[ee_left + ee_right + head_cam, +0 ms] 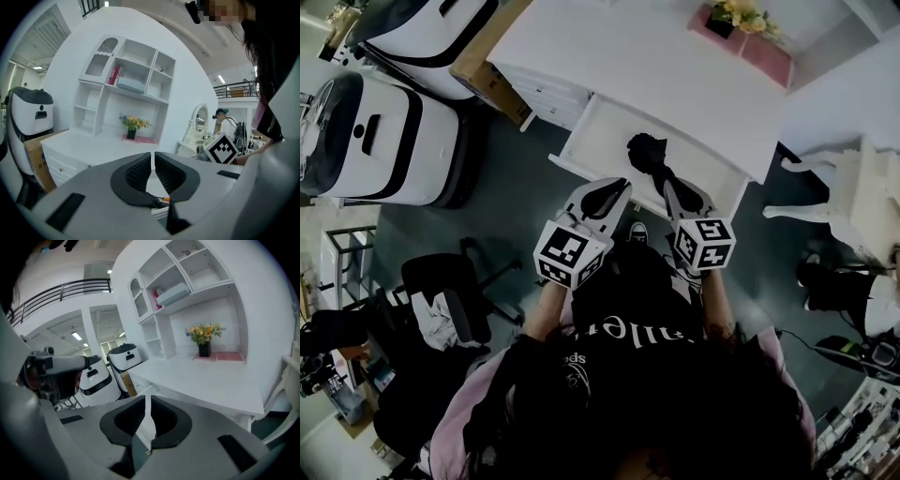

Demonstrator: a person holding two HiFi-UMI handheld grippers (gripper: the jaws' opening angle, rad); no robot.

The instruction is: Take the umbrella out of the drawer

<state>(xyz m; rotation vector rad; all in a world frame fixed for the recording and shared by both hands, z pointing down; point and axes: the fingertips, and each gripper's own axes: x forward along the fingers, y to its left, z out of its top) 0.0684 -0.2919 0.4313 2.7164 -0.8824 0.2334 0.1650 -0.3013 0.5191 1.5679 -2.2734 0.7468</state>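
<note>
In the head view a folded black umbrella (647, 155) lies in the open white drawer (600, 131) of the white desk (656, 66). My left gripper (619, 185) hovers at the drawer's front edge, left of the umbrella, jaws together and empty. My right gripper (668, 186) is shut too, with its tips just short of the umbrella's near end. In the left gripper view the left gripper (153, 157) has its pads nearly touching with nothing between them. The right gripper view shows the right gripper (146, 401) the same way. The jaws hide the umbrella in both gripper views.
Two white machines (384, 141) and a cardboard box (487, 75) stand left of the desk. A flower pot (736, 17) sits at the desk's back. A black office chair (441, 291) is at my left, a white chair (853, 197) at my right. A person (225, 124) stands far off.
</note>
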